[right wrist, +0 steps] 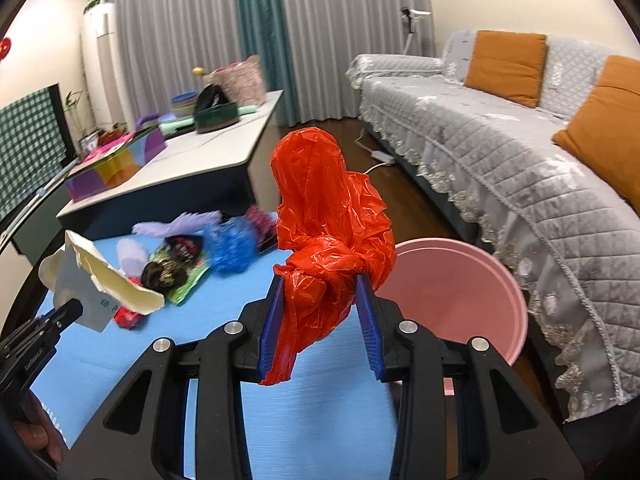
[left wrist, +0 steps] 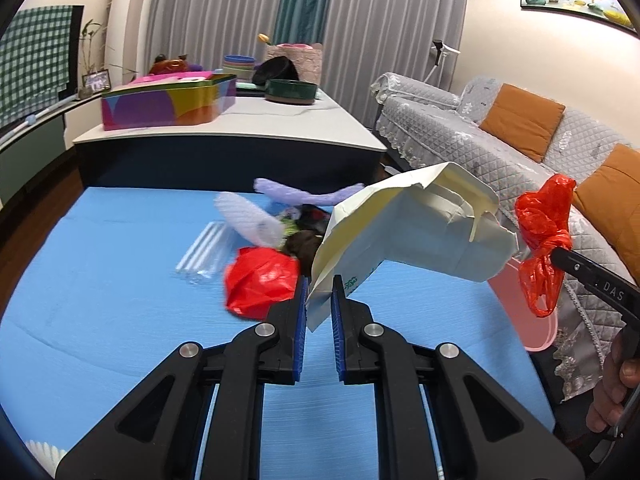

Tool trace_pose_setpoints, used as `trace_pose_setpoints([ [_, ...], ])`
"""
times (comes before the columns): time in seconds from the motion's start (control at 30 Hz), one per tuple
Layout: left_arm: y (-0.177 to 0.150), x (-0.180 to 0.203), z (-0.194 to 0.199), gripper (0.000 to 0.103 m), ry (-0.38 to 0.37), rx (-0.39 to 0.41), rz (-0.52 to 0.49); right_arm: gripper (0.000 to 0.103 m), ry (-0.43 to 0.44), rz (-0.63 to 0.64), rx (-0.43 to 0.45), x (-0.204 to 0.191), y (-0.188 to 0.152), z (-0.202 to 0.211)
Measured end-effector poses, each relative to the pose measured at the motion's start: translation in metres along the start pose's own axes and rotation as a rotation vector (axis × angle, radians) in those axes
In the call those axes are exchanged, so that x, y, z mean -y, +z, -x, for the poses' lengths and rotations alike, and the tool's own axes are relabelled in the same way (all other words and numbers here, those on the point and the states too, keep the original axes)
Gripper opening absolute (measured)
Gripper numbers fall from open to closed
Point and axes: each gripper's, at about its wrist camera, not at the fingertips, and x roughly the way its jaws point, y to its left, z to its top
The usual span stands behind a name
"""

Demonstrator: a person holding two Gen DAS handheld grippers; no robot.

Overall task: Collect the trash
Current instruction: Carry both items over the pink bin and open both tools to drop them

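Observation:
My left gripper (left wrist: 319, 294) is shut on a crushed white paper carton (left wrist: 412, 236) and holds it above the blue mat (left wrist: 120, 312); the carton also shows in the right wrist view (right wrist: 100, 276). My right gripper (right wrist: 320, 300) is shut on a crumpled red plastic bag (right wrist: 328, 224), held above the mat beside the pink bin (right wrist: 448, 292). That bag shows at the right of the left wrist view (left wrist: 542, 232), with the bin (left wrist: 520, 308) below it. More trash lies on the mat: another red bag (left wrist: 260, 280), purple wrappers (left wrist: 304, 194), a blue crumple (right wrist: 232, 244), snack packets (right wrist: 180, 264).
A low white table (left wrist: 248, 124) with a colourful tin box (left wrist: 168, 100) and bowls stands behind the mat. A grey sofa (right wrist: 500, 152) with orange cushions runs along the right. A power strip (right wrist: 380, 156) lies on the wooden floor.

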Motion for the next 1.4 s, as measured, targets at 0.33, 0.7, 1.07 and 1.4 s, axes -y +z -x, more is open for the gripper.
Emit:
trace_pose_setpoints([
  [0.33, 0.012, 0.049, -0.019, 0.012, -0.057, -0.047, -0.011, 0.037, -0.098, -0.057, 0.042, 0.059, 0.006, 0.013],
  [0.7, 0.029, 0.106, -0.050, 0.012, -0.114, -0.076, -0.033, 0.037, -0.173, -0.125, 0.041, 0.116, 0.007, 0.010],
  [1.07, 0.047, 0.160, -0.093, 0.012, -0.182, -0.098, -0.055, 0.037, -0.206, -0.166, 0.013, 0.143, 0.010, -0.011],
  [1.4, 0.055, 0.209, -0.132, 0.012, -0.246, -0.127, -0.098, 0.037, -0.218, -0.186, -0.021, 0.155, 0.007, -0.031],
])
